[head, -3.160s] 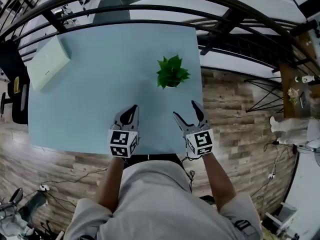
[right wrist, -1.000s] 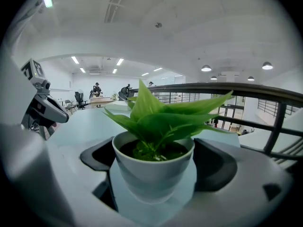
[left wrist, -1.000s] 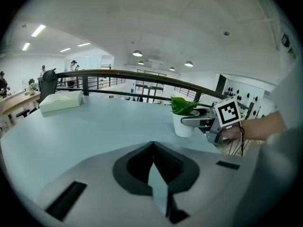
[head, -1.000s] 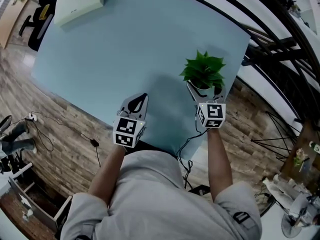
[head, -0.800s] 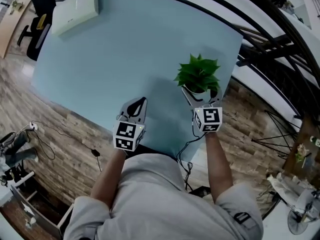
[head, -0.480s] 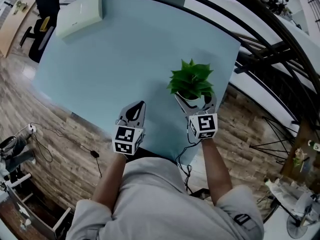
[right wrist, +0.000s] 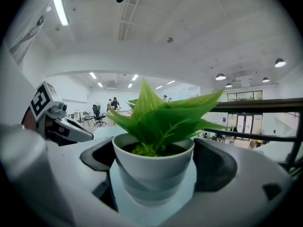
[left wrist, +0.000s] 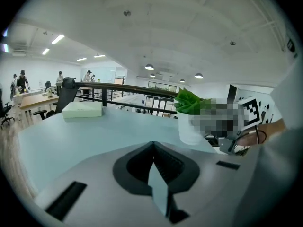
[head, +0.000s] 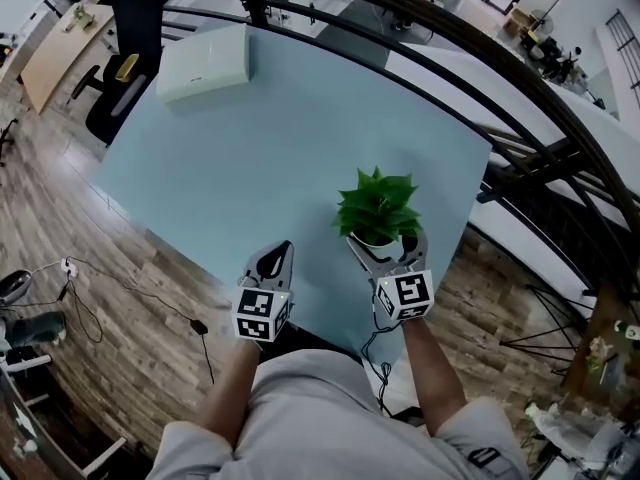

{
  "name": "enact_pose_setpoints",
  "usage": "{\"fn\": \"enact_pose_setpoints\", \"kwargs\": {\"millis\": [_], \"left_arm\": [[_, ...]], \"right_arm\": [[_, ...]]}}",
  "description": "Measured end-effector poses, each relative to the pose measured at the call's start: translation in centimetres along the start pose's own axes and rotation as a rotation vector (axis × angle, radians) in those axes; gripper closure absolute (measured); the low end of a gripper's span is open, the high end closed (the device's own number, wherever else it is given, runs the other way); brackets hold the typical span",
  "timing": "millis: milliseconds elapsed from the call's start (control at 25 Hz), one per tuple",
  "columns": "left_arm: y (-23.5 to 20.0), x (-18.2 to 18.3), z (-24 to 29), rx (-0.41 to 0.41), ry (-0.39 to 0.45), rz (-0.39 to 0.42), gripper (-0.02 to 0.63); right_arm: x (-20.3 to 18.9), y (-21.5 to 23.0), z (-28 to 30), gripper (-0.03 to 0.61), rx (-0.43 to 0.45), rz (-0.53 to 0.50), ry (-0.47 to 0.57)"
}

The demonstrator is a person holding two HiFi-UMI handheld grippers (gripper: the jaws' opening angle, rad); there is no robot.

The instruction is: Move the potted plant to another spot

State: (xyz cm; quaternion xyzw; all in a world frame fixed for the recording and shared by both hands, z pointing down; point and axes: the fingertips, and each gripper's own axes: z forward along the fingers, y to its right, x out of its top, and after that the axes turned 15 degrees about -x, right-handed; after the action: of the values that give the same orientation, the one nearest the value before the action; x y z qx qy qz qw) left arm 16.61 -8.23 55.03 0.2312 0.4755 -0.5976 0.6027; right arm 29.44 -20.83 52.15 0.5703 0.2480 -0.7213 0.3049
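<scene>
Grip: right tool (head: 388, 242) clamps the potted plant (head: 377, 206) at its pot; keep it upright and move slowly across the table (head: 250, 138). Left tool (head: 279, 253) is clenched, empty.

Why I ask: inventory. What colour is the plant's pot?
White pot; it shows best in the right gripper view.

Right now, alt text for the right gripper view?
A small white pot of broad green leaves sits clamped between the right gripper's dark padded jaws, filling the centre. The left gripper shows at left; a bright office with a dark railing lies behind.
</scene>
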Motion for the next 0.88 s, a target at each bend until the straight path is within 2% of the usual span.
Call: {"fn": "enact_pose_setpoints", "kwargs": {"millis": [240,520,880], "left_arm": [[-3.0,0.5,-4.8,0.048,0.057,-0.007,0.601],[-7.4,-0.4,-11.3,0.115,0.121,-0.066,0.601],[-13.1,-1.5,-20.7,0.184,0.211,-0.109,0.601]], "right_arm": [[1.6,-6.6,0.6,0.069,0.081,-0.011,0.019],[3.3,-15.1,0.5,0.069,0.169,-0.031,0.025],[5.8,-24.8,1.5,0.069,0.219,-0.042,0.039]]}}
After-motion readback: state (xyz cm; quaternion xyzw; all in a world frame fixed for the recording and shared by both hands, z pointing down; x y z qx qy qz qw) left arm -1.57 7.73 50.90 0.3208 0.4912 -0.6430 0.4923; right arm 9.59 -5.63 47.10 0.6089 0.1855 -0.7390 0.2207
